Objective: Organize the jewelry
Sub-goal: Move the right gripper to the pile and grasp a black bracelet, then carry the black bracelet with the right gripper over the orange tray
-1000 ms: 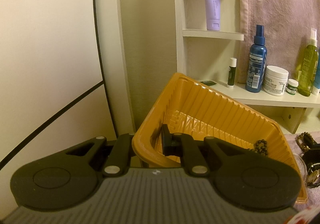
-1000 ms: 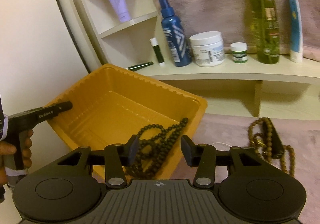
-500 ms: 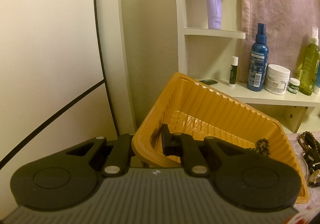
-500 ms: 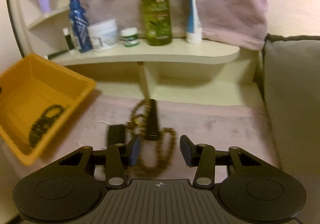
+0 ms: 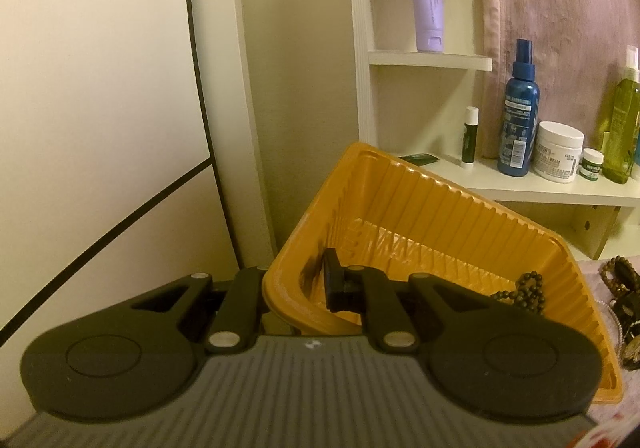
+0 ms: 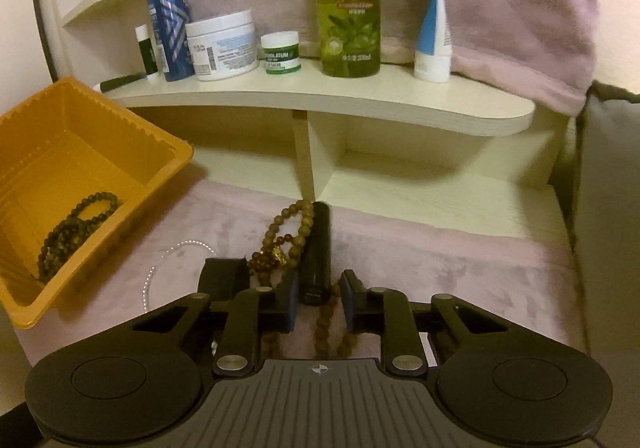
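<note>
While the left gripper (image 5: 316, 284) stays clenched on the near-left rim of the orange tray (image 5: 440, 204), tilting it up, a dark bead strand (image 5: 524, 290) lies loose in the tray's right end.

From the right wrist, the brown bead strand (image 6: 298, 226) lies on the pink cloth (image 6: 440, 260) against a black cylinder (image 6: 318, 248). Light, limp and prone to slither, it probably wants pinching across bunched beads. The right gripper (image 6: 318, 306) is closing around beads and cylinder's near end, not yet pressing.
</note>
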